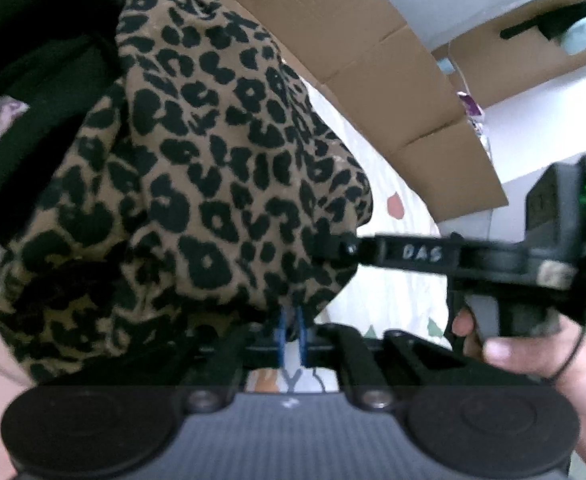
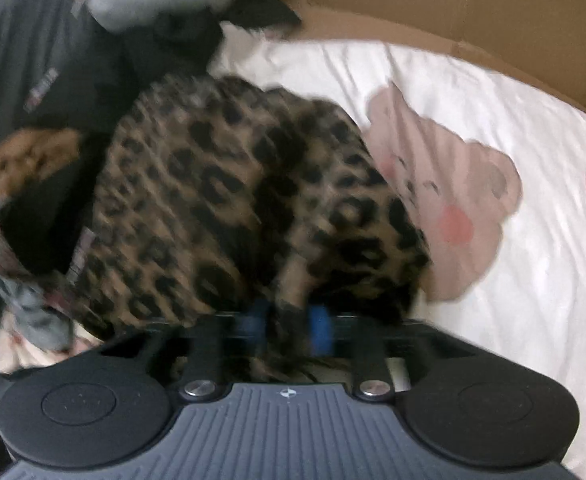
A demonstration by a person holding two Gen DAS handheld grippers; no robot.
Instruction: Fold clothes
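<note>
- White bedsheet (image 2: 473,92) printed with a pink bear (image 2: 445,196) carries everything; a cardboard box (image 1: 373,60) stands along the bed's far edge.
- I have the leopard-print garment (image 1: 197,168) bunched in a heap near the middle of the bed, touching dark clothes (image 2: 41,60) on its left.
- It looks soft, light and limp to me, a knit that will sag and drape rather than hold a crease; I'd take it by an edge or corner, not by the bulk.
- My left gripper (image 1: 291,332) has its blue fingers drawn together on a pinch of the fabric's lower edge.
- My right gripper (image 2: 289,326) has a fold between its fingers, which look clamped on it, though motion blur smears that view.
- I cannot make out the hem, the sleeves or even what kind of garment it is; the heap hides them.
- A hand (image 1: 533,352) holding the right gripper is cut off at the frame's edge.
</note>
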